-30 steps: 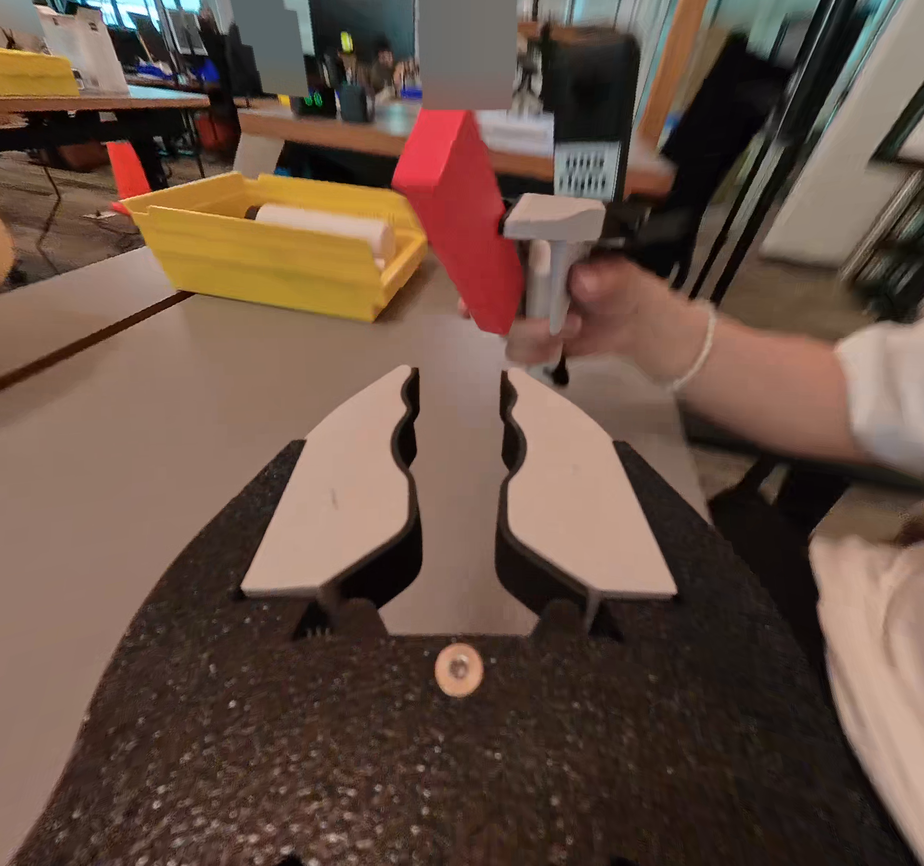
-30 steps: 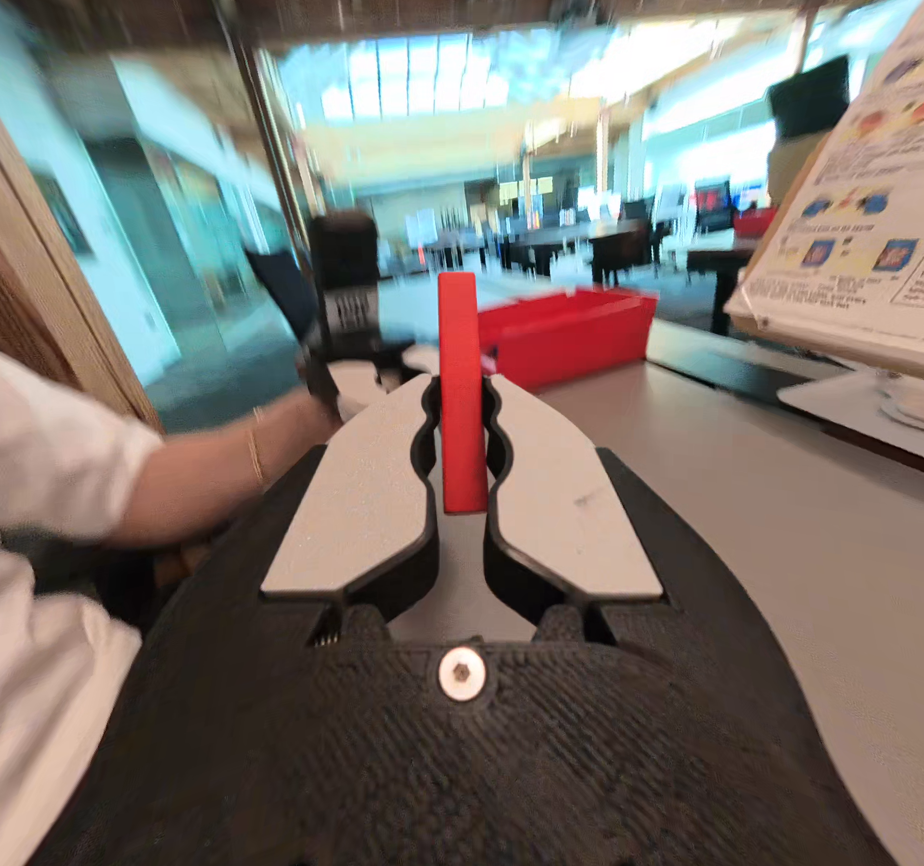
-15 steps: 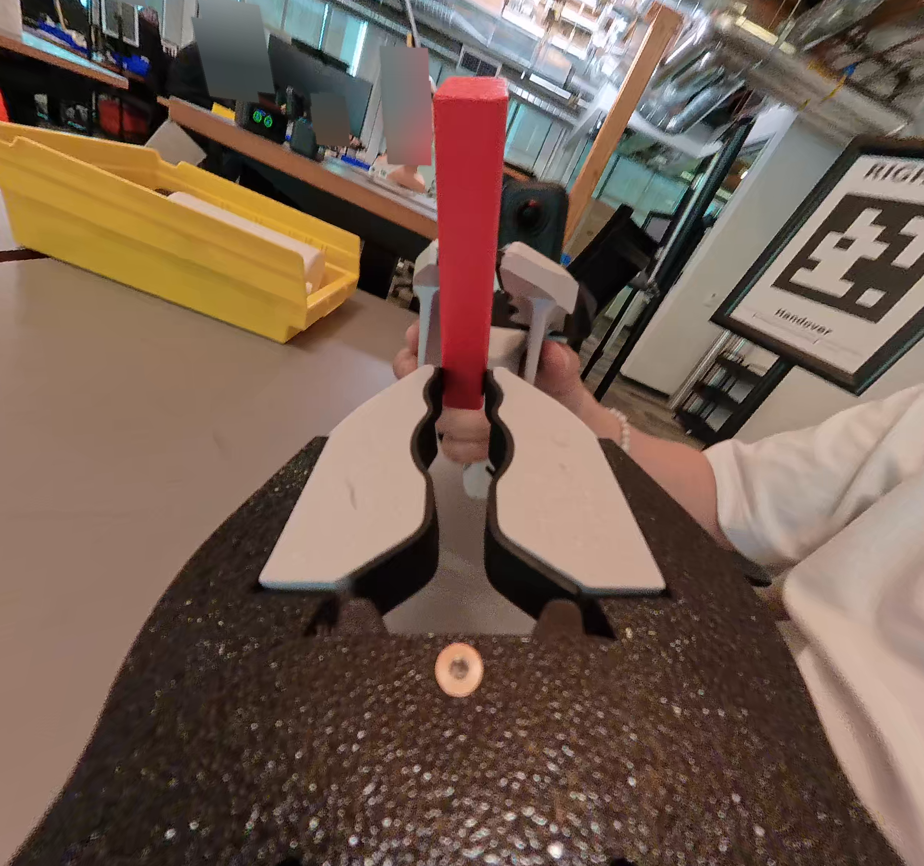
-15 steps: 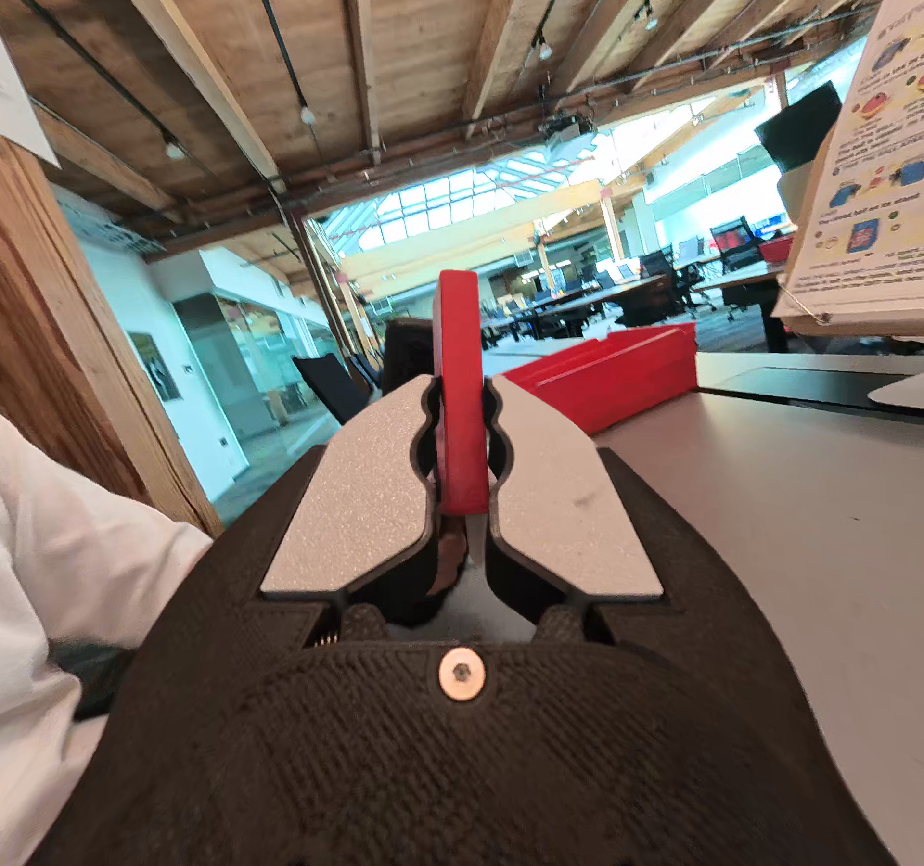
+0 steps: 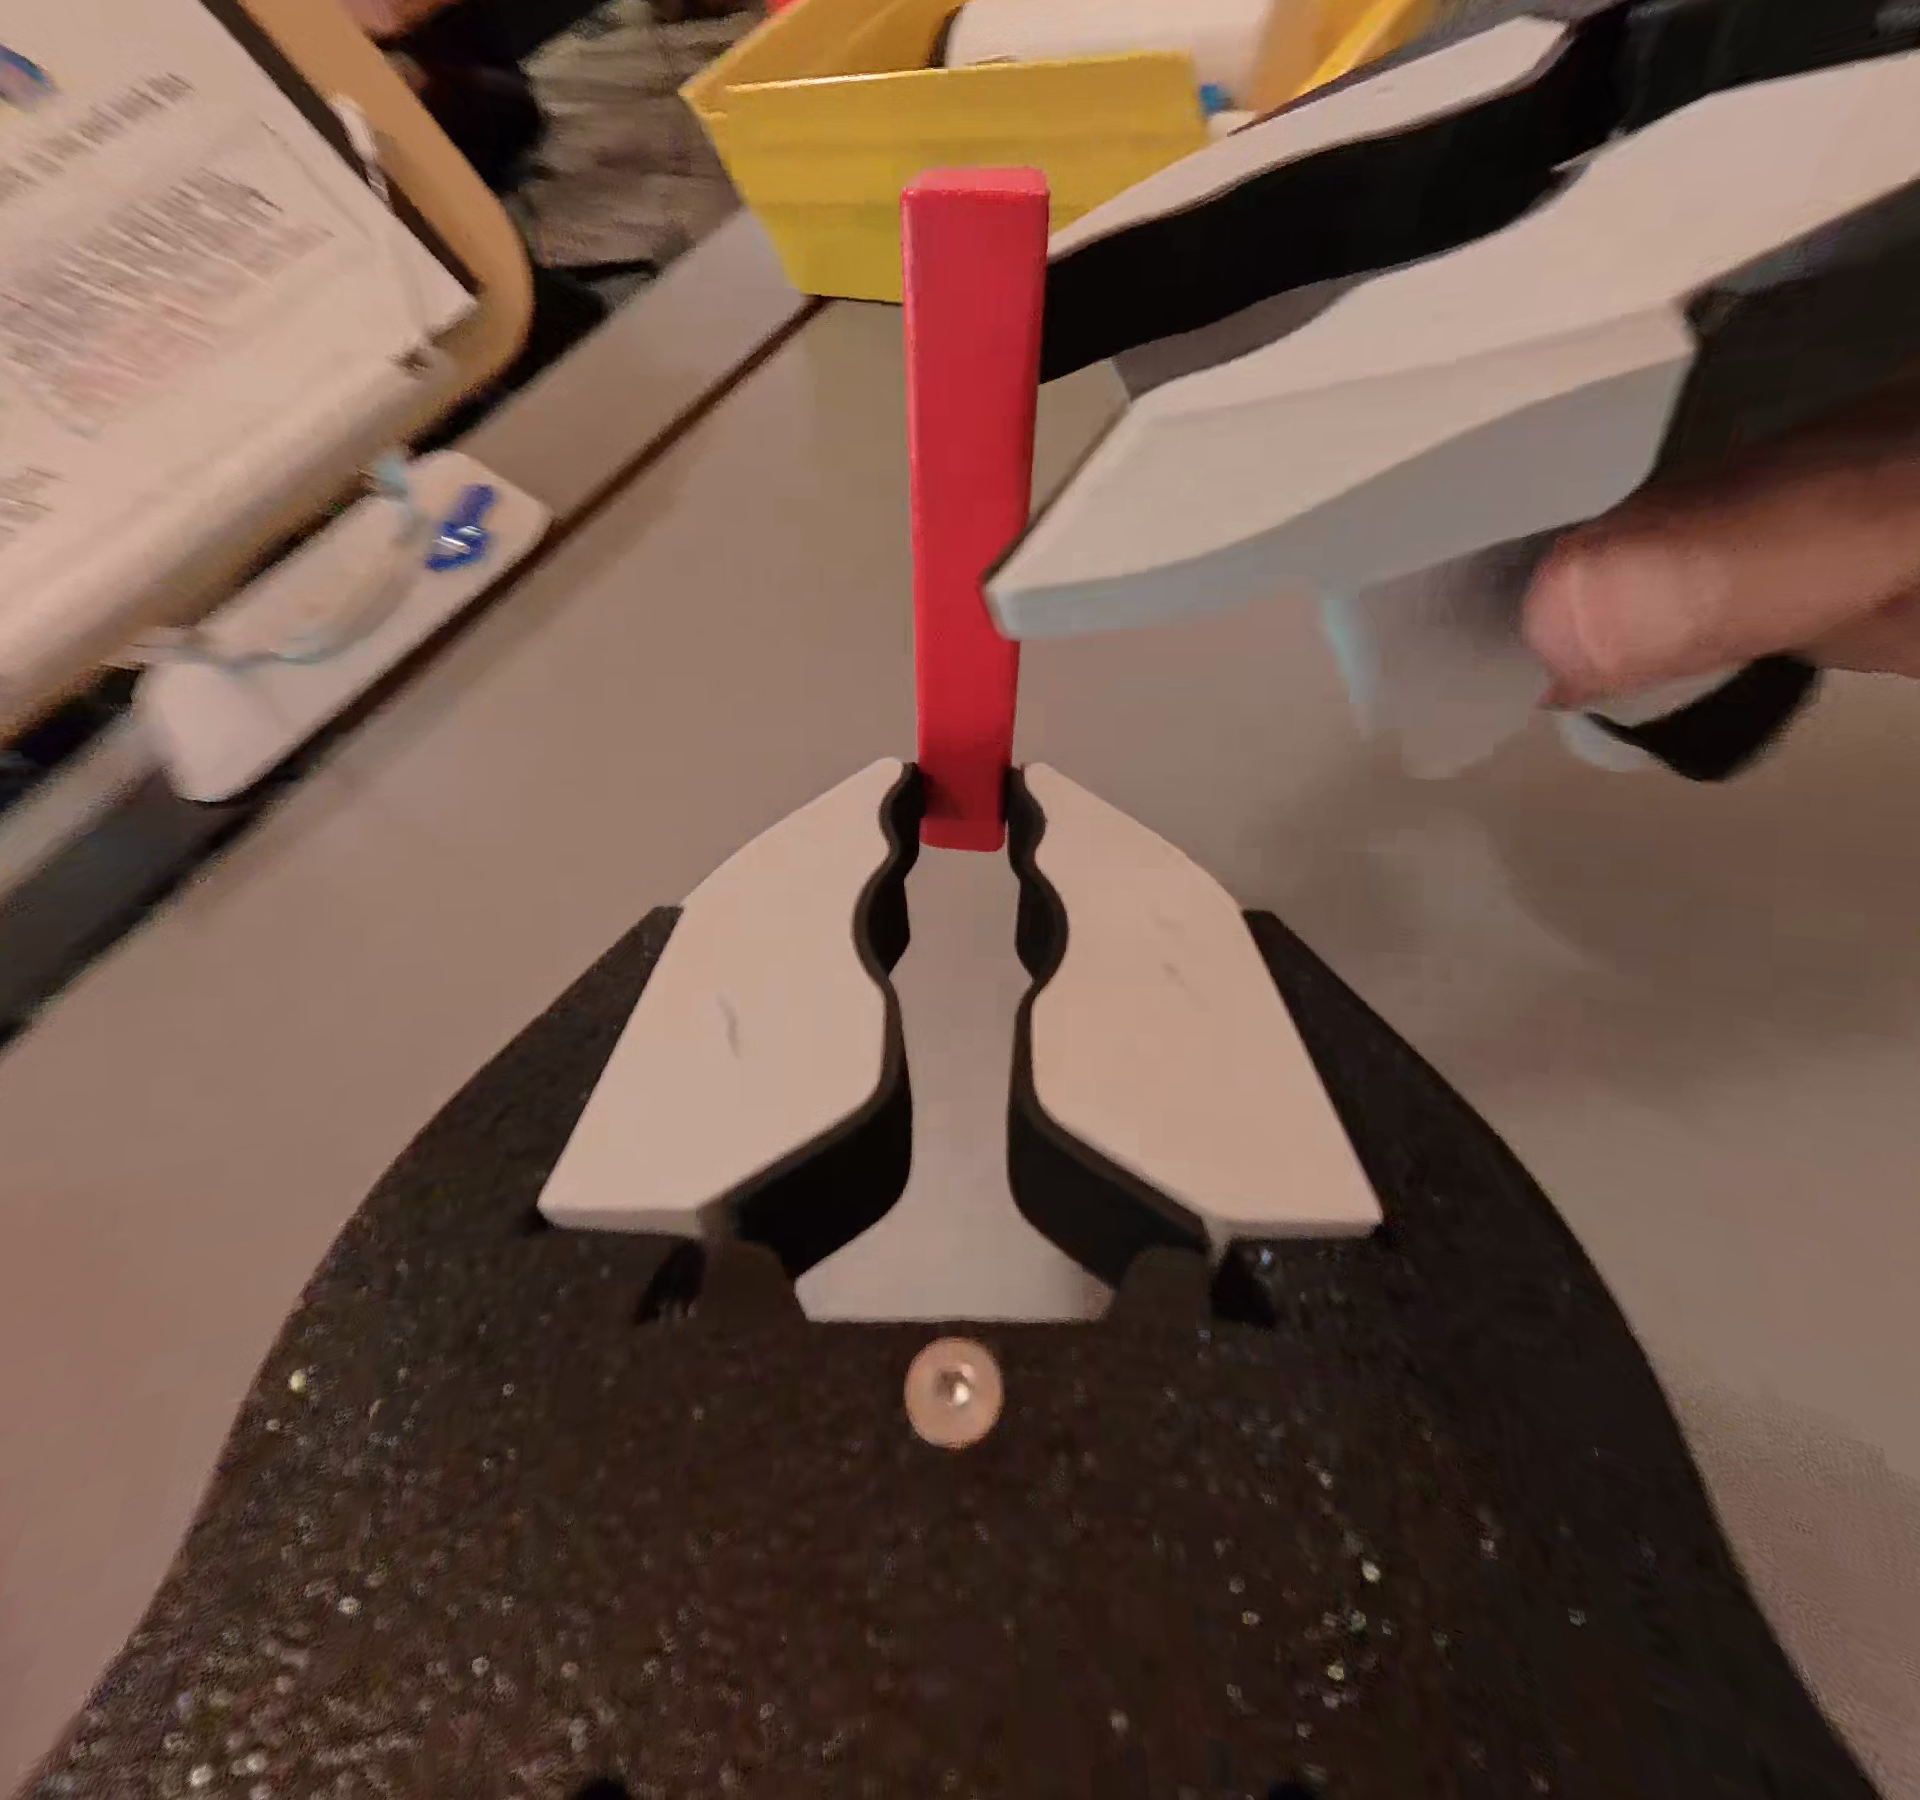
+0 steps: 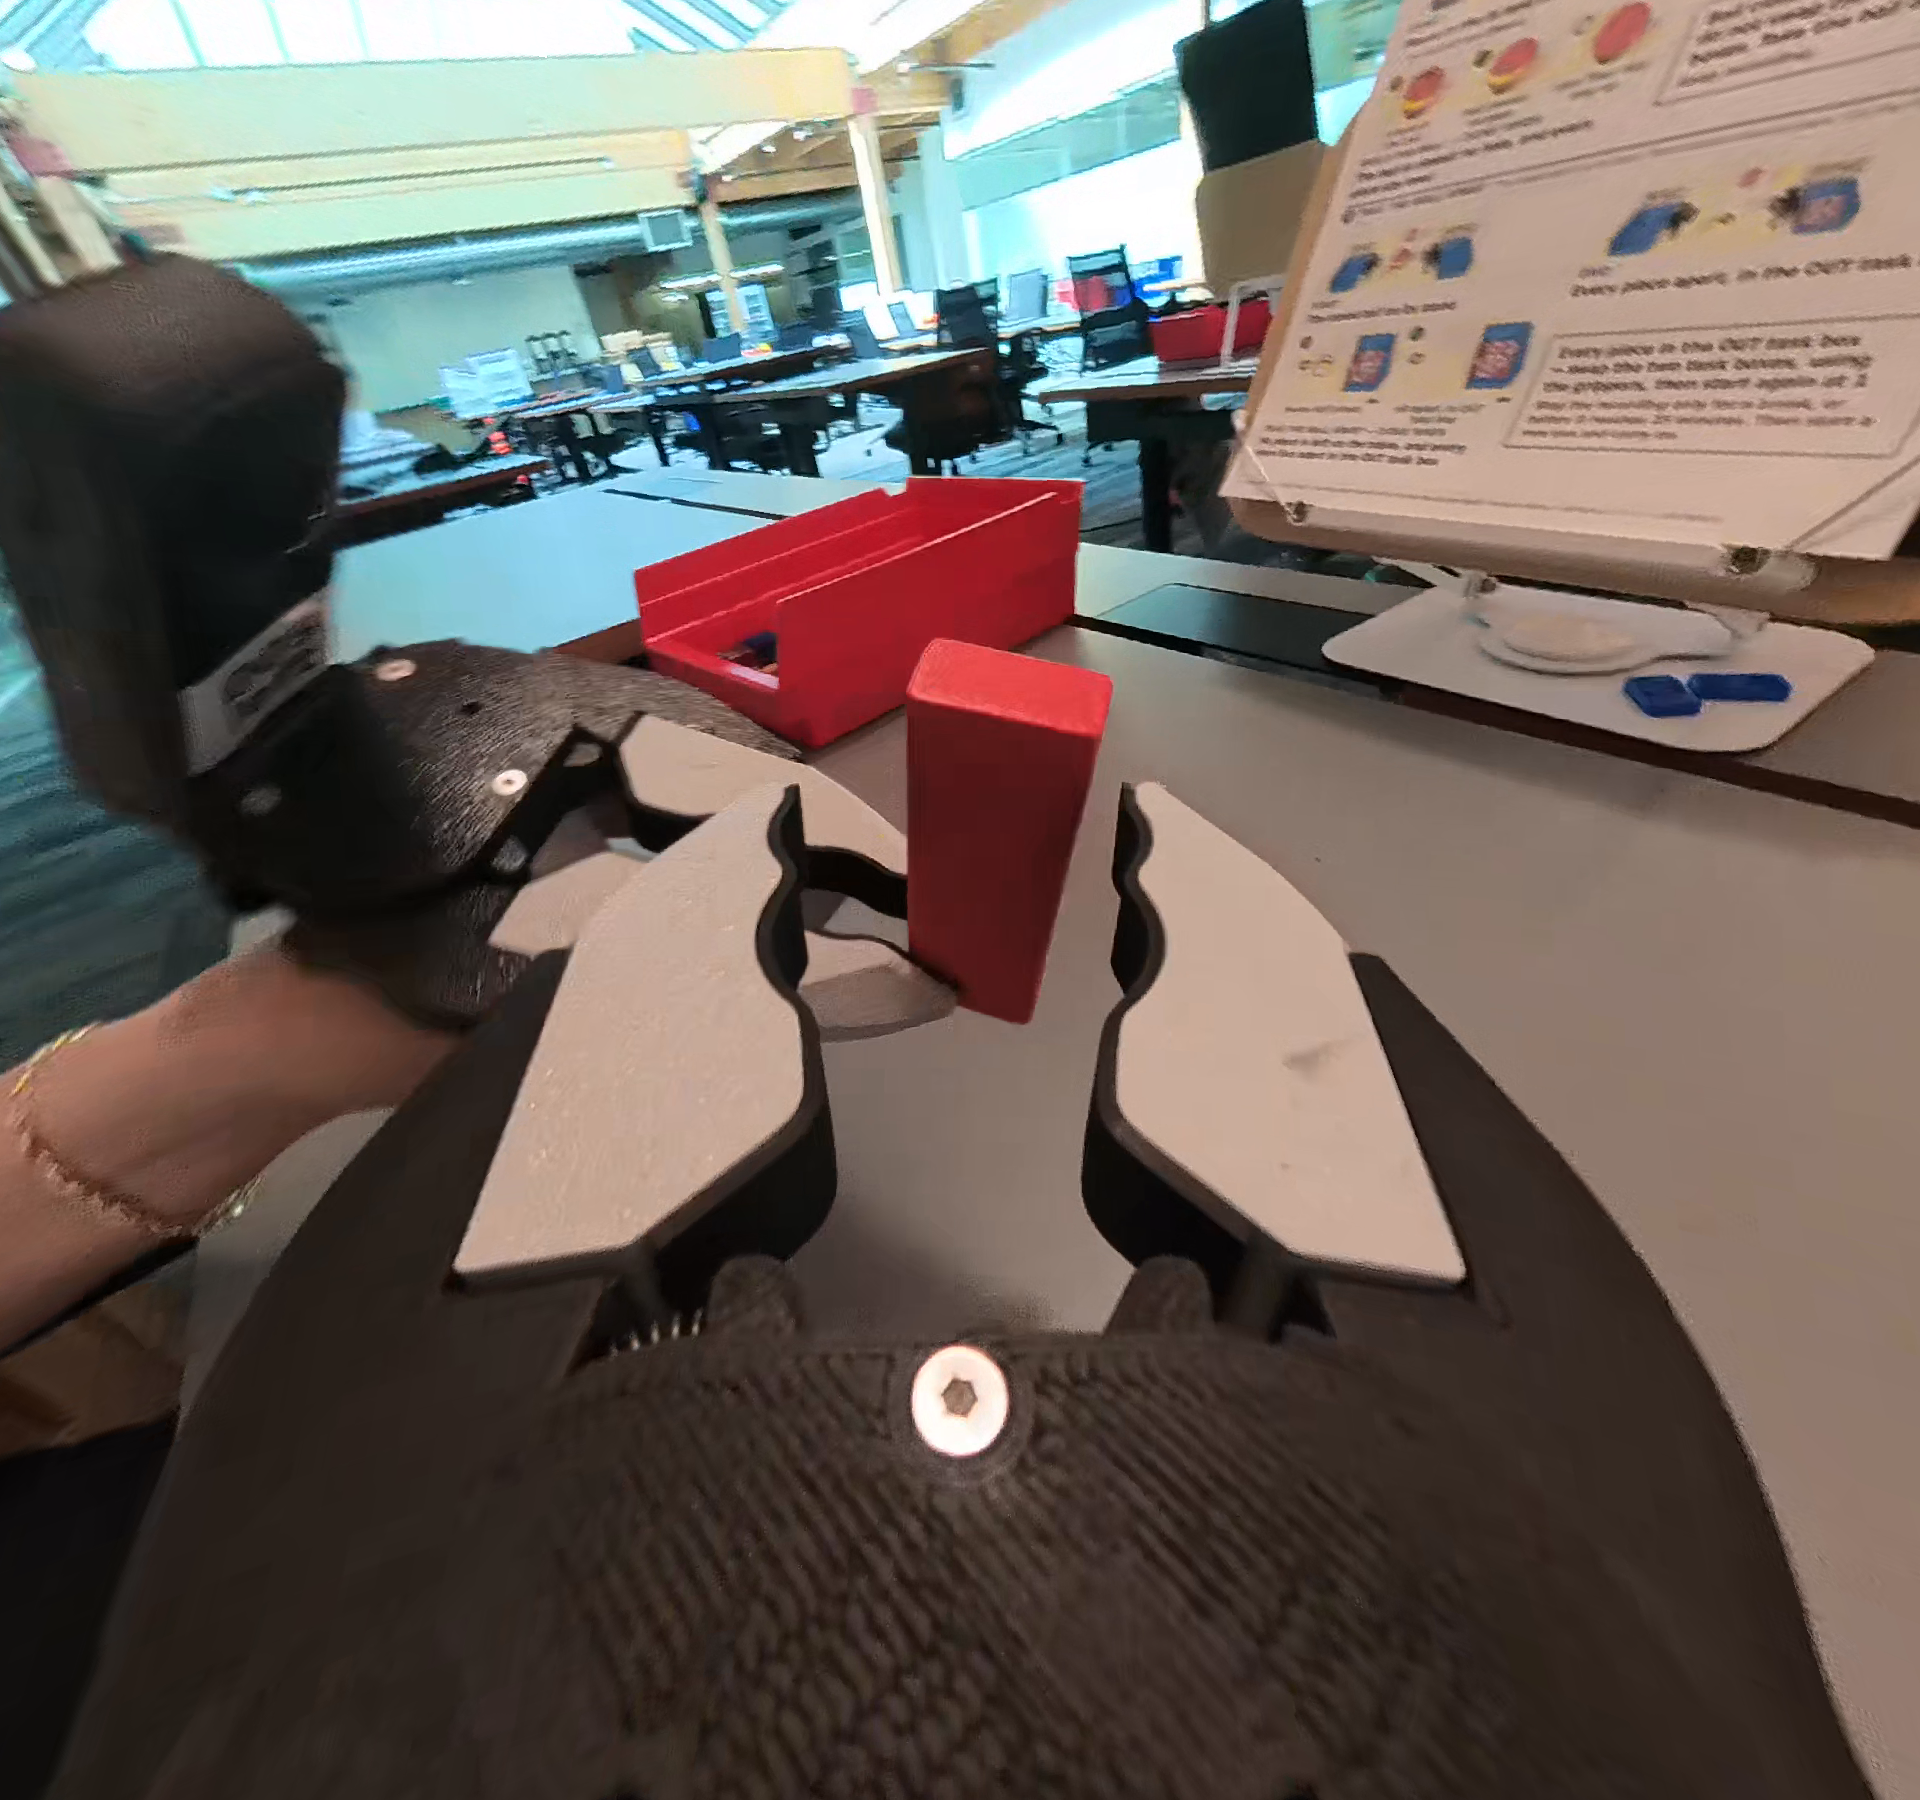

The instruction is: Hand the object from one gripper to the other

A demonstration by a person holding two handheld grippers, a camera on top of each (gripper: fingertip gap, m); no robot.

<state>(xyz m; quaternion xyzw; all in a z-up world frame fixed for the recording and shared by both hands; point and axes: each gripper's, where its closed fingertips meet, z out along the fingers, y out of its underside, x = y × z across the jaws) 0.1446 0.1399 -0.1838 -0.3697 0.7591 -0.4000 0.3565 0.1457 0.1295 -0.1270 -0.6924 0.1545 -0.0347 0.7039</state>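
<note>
A red rectangular block [image 5: 971, 503] stands upright in my left gripper [image 5: 961, 794], which is shut on its lower end at the fingertips, above the grey table [image 5: 623, 711]. My right gripper [image 6: 958, 794] is open; the block [image 6: 997, 836] sits between its fingers without touching either. In the left wrist view the right gripper [image 5: 1039, 420] comes in from the right, held by a hand, with its fingers spread around the block's upper half. In the right wrist view the left gripper [image 6: 914, 929] comes in from the left.
A yellow bin [image 5: 935, 119] holding a white object [image 5: 1122, 15] stands at the table's far end. A red bin [image 6: 862, 628] lies behind the block. A printed sheet on a stand [image 6: 1610, 192] has small blue pieces [image 6: 1704, 690] on its base.
The right gripper held the block alone, then both were shut on it. Now the right gripper has opened and the left gripper alone holds it. Both views have swung round.
</note>
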